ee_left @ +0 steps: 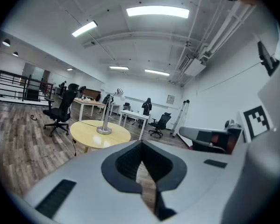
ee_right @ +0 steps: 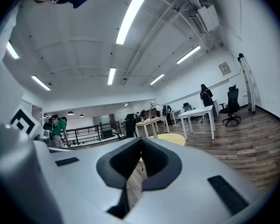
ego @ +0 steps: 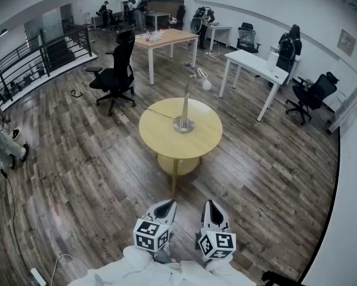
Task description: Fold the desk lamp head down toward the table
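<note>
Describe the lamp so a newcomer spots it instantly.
Find the round yellow table mid-floor, the only round one among rectangular desks. The lamp stands near its centre: round silver base, thin upright pole, head at top. Nothing else stands on that table.

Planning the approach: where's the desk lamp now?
Head view, centre: the desk lamp stands on the middle of the round yellow table, head raised toward the white desk at upper right; black office chair at its upper left.

lamp (ego: 185,109) on round table (ego: 157,140) (centre) | chair (ego: 117,70) behind-left | left claw (ego: 165,205), right claw (ego: 211,204) before table
</note>
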Demonstrator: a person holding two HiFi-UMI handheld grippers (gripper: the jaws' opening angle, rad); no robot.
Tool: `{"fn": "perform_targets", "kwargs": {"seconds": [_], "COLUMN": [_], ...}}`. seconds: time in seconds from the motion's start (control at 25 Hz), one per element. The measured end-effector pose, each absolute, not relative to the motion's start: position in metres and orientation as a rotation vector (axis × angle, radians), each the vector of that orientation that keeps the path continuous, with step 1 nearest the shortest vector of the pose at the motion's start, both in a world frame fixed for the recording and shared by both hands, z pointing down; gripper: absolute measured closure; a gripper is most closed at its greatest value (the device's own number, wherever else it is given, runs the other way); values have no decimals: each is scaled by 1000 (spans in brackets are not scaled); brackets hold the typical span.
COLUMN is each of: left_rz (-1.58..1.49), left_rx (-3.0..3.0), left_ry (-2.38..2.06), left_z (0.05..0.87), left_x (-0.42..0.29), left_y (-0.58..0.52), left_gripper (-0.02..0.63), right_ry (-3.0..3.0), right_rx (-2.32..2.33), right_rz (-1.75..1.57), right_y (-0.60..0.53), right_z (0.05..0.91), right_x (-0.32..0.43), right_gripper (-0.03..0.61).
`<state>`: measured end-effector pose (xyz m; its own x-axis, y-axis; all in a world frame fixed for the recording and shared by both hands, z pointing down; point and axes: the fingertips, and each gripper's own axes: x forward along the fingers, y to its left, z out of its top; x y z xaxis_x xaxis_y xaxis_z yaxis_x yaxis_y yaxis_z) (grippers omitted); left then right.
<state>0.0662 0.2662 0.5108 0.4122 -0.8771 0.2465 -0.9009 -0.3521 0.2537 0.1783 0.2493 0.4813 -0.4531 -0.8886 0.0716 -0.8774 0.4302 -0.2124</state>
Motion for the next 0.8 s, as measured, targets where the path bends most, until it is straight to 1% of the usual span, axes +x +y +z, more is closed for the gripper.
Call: {"fn": "perform_targets", "kwargs": {"seconds": [0.8], "left_rz": [88], "left_rx": [2334], "left_ry": [-1531], "left_z": [508], "left_x": [7], "left_y": [131], "left_gripper": [615], "right_ry": [2638], "right_rx": [-1595], "right_rz": [-347], "right_y": [115], "right_z": [482], "right_x": [111], "right_gripper": [565]}}
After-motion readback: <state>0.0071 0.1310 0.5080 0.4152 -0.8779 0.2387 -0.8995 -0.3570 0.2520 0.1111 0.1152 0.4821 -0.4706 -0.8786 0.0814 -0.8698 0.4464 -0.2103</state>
